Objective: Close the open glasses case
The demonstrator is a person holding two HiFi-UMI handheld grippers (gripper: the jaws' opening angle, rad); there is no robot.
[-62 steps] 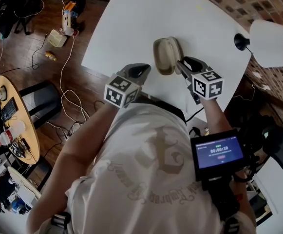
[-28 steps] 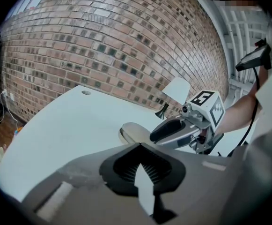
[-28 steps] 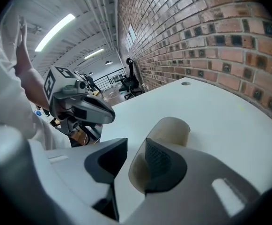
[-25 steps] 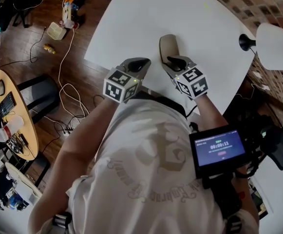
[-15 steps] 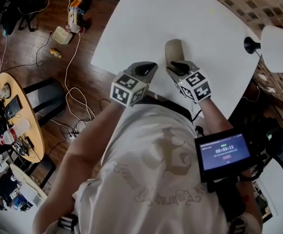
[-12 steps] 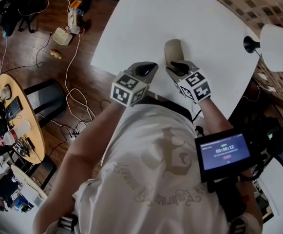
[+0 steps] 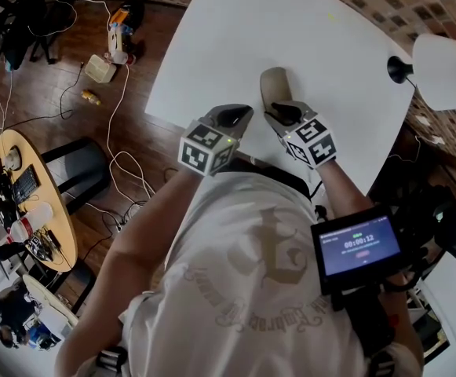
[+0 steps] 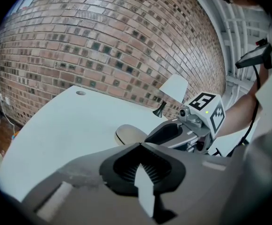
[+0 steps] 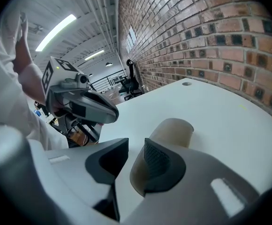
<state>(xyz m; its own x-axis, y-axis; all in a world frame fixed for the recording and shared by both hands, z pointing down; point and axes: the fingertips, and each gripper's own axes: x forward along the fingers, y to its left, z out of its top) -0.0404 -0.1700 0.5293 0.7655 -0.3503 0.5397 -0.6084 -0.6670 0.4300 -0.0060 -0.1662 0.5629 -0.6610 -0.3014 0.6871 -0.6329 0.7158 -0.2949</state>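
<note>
Smooth white table [image 7: 212,38] bears rounded beige glasses case [image 7: 272,82]

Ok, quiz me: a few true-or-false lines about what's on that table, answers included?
1. The glasses case lies on a white table. True.
2. The case stands wide open. False: its lid is down.
3. A lamp with a white shade stands at the table's edge. True.
4. The left gripper holds the case in its fingers. False: its fingers are shut on nothing, apart from the case.
</note>
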